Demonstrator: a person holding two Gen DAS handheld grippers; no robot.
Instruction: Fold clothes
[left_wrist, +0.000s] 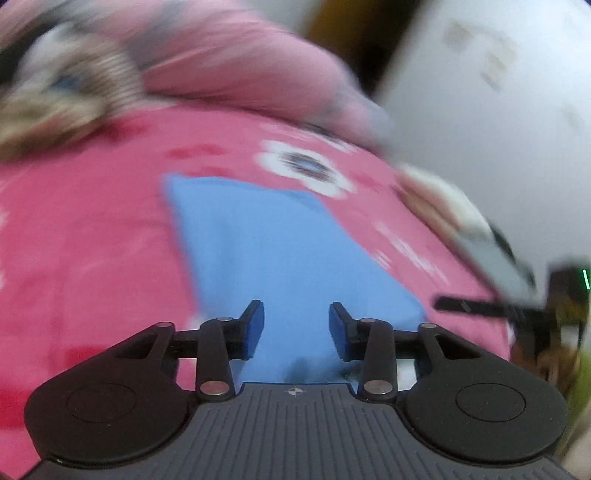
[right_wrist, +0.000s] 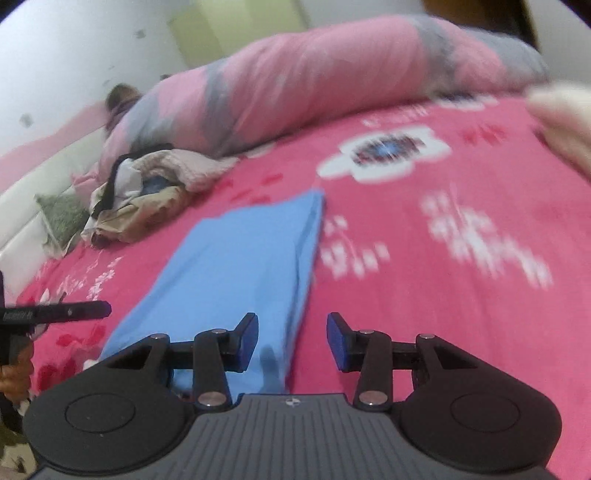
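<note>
Pink floral bedsheet is carrying the work: both tools, left tool and right tool, are hovering spread and empty, the folded blue garment lying flat just ahead, apparently released to rest; unfolded clothes pile is waiting beyond.

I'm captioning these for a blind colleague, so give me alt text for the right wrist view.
A folded blue cloth lies flat on a bright pink flowered bedsheet, with the right gripper above its near end, fingers apart and holding nothing. Behind it are a heap of unfolded clothes and a rolled pink and grey quilt.
</note>
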